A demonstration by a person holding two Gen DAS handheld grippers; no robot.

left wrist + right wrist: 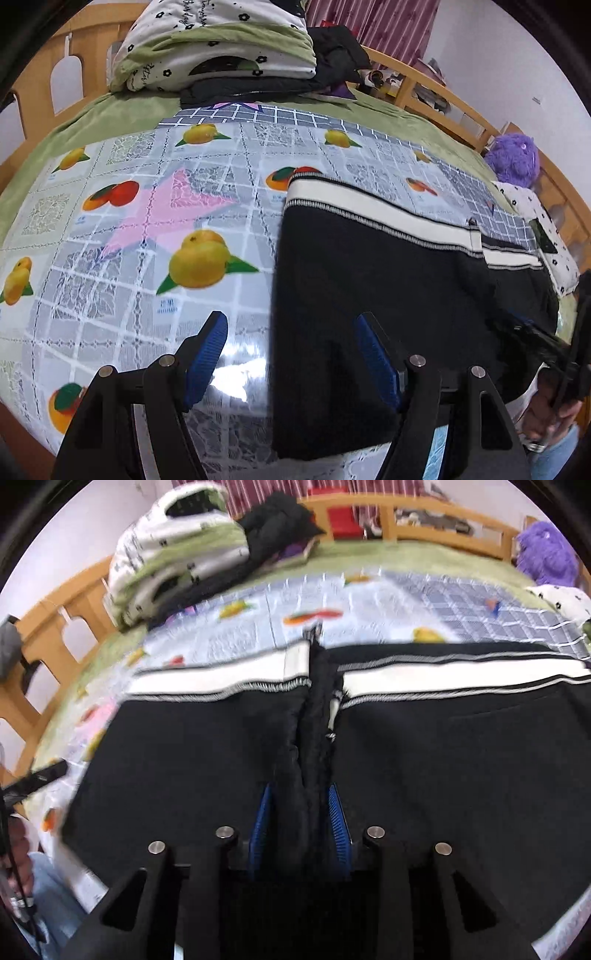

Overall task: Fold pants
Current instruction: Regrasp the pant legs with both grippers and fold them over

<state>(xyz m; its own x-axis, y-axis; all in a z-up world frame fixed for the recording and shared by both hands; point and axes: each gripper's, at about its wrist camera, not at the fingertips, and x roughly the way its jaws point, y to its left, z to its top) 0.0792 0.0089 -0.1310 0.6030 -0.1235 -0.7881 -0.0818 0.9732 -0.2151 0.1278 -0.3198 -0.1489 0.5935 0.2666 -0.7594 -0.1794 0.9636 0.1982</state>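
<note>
Right fingers (334, 812) loosely flank pants (184, 746) ridge.

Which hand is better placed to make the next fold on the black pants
Right, probably. The right tool already straddles a raised ridge of the black pants, pads not clearly pressing. The left tool is open at the pants' edge, one finger over the fruit-print cloth.

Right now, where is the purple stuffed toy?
The purple stuffed toy sits at the far right edge of the bed in both views, against the wooden bed rail, just beyond a white flowered pillow.
</note>
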